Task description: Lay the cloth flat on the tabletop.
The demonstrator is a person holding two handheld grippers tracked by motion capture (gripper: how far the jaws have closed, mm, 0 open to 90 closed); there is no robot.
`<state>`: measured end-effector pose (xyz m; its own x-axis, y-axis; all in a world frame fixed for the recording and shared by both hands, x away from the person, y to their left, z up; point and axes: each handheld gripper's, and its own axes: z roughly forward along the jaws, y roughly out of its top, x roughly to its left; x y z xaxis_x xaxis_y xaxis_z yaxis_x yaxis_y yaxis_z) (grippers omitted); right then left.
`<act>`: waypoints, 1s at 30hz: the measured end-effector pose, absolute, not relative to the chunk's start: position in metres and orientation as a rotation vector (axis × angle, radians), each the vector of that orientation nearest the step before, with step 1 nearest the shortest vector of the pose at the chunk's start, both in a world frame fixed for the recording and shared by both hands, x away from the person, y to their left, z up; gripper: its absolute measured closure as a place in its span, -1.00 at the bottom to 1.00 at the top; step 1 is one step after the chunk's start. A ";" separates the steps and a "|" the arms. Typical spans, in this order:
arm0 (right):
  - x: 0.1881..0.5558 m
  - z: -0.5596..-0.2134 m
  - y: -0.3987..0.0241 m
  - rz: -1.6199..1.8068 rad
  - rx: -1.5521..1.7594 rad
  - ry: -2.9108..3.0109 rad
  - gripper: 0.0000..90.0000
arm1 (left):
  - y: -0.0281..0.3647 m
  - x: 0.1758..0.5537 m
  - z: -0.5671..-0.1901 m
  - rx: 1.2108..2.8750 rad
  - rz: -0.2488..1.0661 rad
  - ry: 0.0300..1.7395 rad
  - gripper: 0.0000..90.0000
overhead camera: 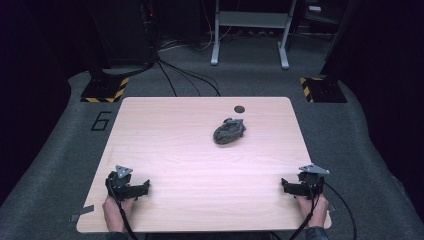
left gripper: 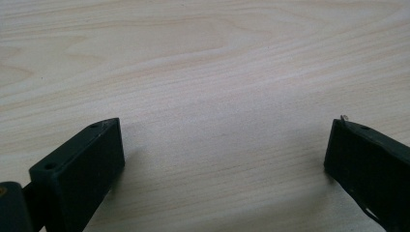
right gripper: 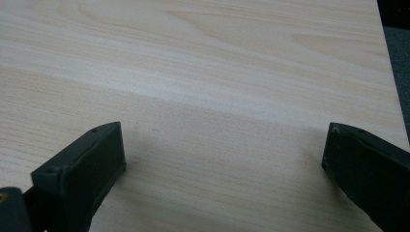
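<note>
A crumpled dark grey cloth bundle (overhead camera: 229, 131) lies on the light wooden table (overhead camera: 175, 145), right of centre and toward the far edge, just short of a small round black hole (overhead camera: 239, 109) in the tabletop. Its long axis runs diagonally, from the near-left up to the far-right, where a knotted end points toward the hole. At the near edge, well apart from the bundle, the left gripper (overhead camera: 134, 186) and the right gripper (overhead camera: 292, 187) rest on the wood, each held by a hand. Both stand with jaws spread wide, only bare wood grain between them.
</note>
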<state>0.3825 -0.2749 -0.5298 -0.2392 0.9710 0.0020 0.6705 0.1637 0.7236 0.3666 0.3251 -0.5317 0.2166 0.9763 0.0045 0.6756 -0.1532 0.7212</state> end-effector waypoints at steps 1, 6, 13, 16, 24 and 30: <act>0.383 -0.530 -0.275 0.849 1.551 1.978 -0.98 | 0.325 0.367 -0.532 1.902 0.654 1.523 -0.99; 0.383 -0.530 -0.275 0.844 1.553 1.979 -0.97 | 0.325 0.367 -0.532 1.898 0.659 1.524 -0.99; 0.385 -0.528 -0.274 0.844 1.563 1.993 -0.98 | 0.326 0.367 -0.531 1.911 0.658 1.520 -0.98; 0.385 -0.527 -0.276 0.863 1.562 2.007 -0.97 | 0.326 0.367 -0.531 1.911 0.657 1.520 -0.98; 0.392 -0.517 -0.273 0.939 1.548 2.040 -0.94 | 0.326 0.367 -0.531 1.909 0.657 1.517 -0.97; 0.405 -0.497 -0.252 0.964 1.475 2.087 -0.90 | 0.325 0.367 -0.531 1.909 0.659 1.517 -0.97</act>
